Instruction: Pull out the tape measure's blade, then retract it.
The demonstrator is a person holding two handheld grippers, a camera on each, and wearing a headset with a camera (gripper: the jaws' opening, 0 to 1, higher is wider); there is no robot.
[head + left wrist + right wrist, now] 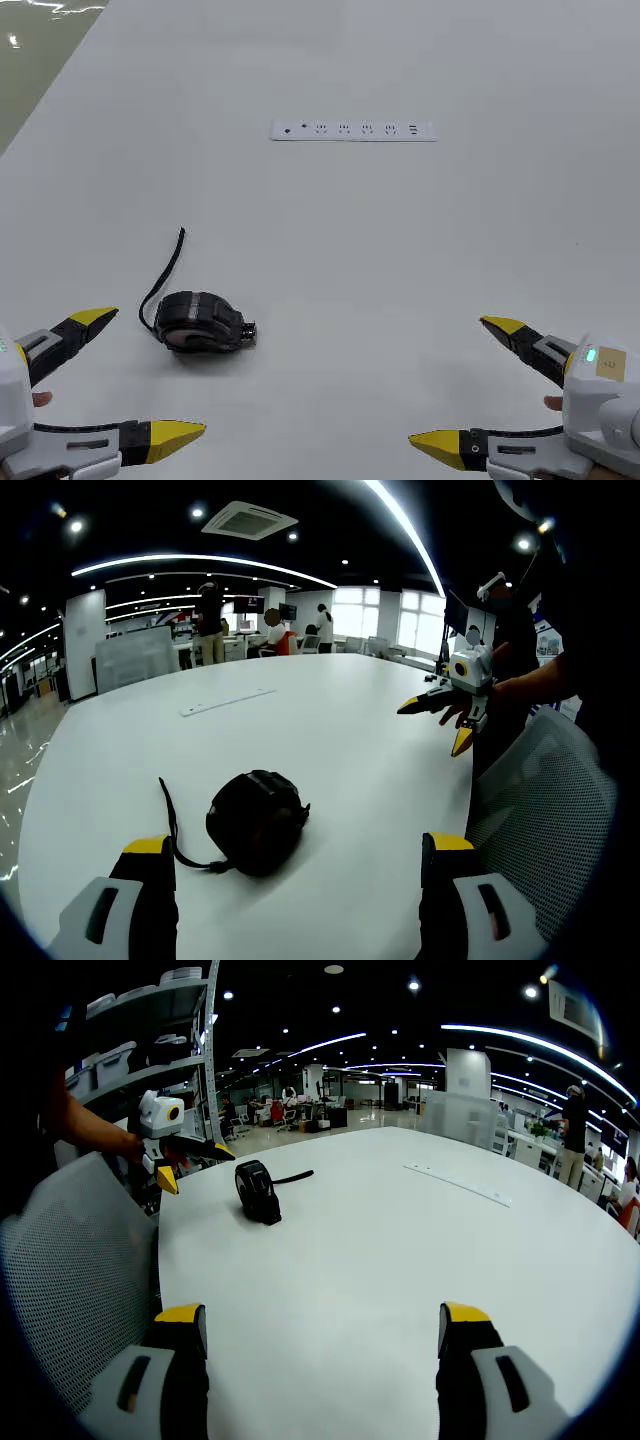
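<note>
Presently the left hand-held gripper (159,371) and right hand-held gripper (447,380) are hovering unclenched, empty, while the black rubber-cased tape measure (203,322) is sitting at eight o'clock on the white tabletop (400,250), likely hefty, grippable across its case.

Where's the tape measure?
In the head view, the tape measure lies left of centre, just ahead of the left gripper, nearer than the power strip.

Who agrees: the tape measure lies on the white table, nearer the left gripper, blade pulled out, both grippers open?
The blade is retracted: in the head view just a black strap trails from the tape measure. The rest holds: white table, nearer the left gripper, right gripper open too.
</note>
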